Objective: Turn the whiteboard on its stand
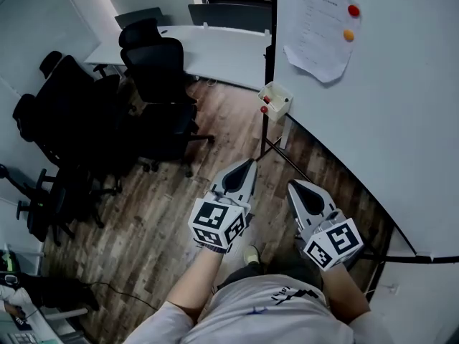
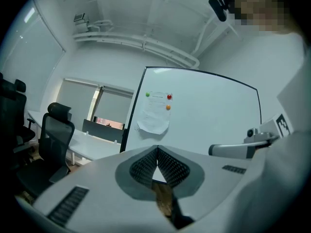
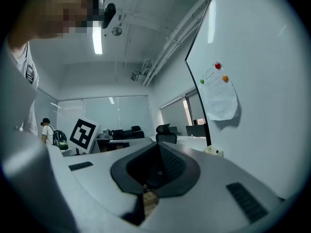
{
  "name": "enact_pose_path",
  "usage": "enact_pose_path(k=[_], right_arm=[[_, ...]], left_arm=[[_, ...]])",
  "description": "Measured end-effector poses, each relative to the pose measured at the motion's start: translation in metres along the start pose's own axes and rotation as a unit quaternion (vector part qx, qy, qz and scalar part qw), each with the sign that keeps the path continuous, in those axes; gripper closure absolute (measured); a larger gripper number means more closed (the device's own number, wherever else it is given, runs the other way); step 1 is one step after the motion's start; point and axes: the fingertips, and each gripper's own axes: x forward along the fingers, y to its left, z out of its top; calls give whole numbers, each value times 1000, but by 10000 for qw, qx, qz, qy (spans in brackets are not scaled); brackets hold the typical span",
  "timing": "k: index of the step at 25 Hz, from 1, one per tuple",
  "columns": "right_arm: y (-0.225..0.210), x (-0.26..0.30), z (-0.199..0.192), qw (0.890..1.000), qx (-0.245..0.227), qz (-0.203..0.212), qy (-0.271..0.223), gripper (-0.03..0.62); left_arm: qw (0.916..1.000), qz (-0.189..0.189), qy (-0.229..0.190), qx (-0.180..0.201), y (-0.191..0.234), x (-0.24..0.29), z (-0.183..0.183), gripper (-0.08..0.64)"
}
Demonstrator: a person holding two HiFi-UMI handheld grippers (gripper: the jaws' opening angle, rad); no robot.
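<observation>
My left gripper (image 1: pixel 252 163) and right gripper (image 1: pixel 292 184), both pressed together and empty, hover at lower centre of the head view. The whiteboard (image 1: pixel 401 113) fills the frame's right, apart from both.

1. Office, meeting-room type. Black swivel chairs (image 1: pixel 154 63) on castors stand bunched beside a long white bench (image 1: pixel 215 52).
2. Large whiteboard (image 1: pixel 401 120) in a black frame. A printed sheet (image 1: pixel 319 31) is pinned to it with coloured magnets (image 1: pixel 353 10), and a small tray (image 1: pixel 275 99) sits at its edge.
3. Wood-plank floor (image 1: pixel 179 213).
4. Right gripper view: glazed partition wall (image 3: pixel 112 113), ceiling strip light (image 3: pixel 97 40), exposed white pipes (image 3: pixel 170 42) overhead, more desks and chairs beyond.
</observation>
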Motion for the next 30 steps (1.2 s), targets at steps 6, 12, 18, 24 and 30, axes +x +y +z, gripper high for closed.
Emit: enact_pose_path(k=[6, 12, 18, 24, 30], right_arm=[[-31, 38, 1, 9999, 61, -148, -5, 578], [-76, 93, 10, 9999, 91, 3, -132, 578], [-124, 152, 23, 9993, 63, 309, -183, 578], [-160, 189, 23, 9980, 226, 566, -140, 578], [-175, 206, 22, 9984, 217, 514, -42, 578]], left_arm=[[9997, -177, 74, 123, 35, 53, 5, 548], [9995, -224, 135, 182, 77, 120, 7, 548], [9989, -406, 43, 225, 118, 199, 24, 546], [9973, -648, -279, 185, 147, 266, 48, 545], [9864, -1497, -426, 523, 163, 326, 83, 429]])
